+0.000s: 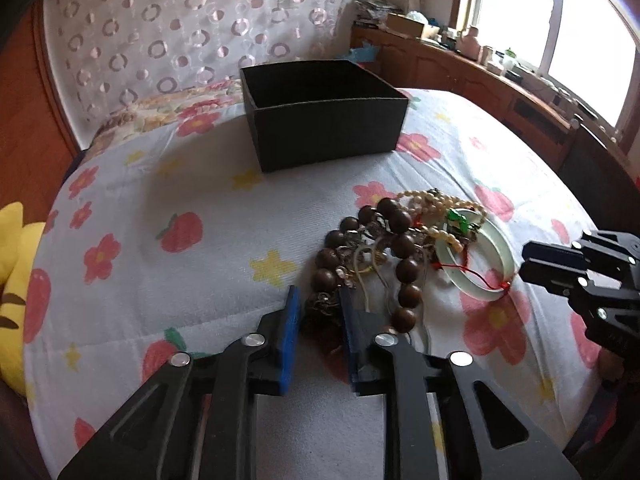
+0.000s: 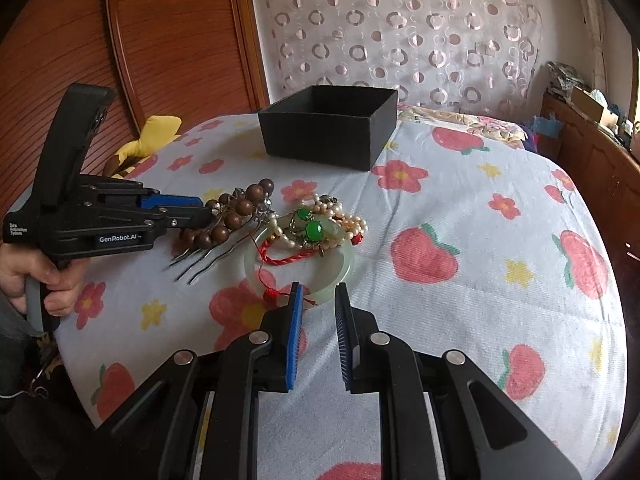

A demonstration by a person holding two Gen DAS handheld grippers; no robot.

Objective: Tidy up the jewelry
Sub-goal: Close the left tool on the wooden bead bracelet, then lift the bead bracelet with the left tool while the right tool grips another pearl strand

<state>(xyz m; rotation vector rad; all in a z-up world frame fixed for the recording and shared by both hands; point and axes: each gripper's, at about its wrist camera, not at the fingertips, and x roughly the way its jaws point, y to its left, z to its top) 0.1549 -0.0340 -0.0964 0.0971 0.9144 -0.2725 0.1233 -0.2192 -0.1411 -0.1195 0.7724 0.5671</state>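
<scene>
Box (image 1: 324, 120) interior: floor hidden by near wall in both views, contents can't tell. Left gripper (image 1: 319, 302): dark metal piece sits between the pads, contact unclear; the wooden bead string (image 1: 402, 248) runs behind its right finger, lower end hidden. Right gripper (image 1: 560, 270) cut off by the frame edge in left wrist view, gap not visible there. Jade bangle (image 2: 344, 268): near rim blocked by right gripper's fingers; far rim buried under pearls (image 2: 320, 220). Windowsill clutter (image 1: 500, 60) too small to identify. Yellow plush (image 1: 16, 264) cropped at the edge.
</scene>
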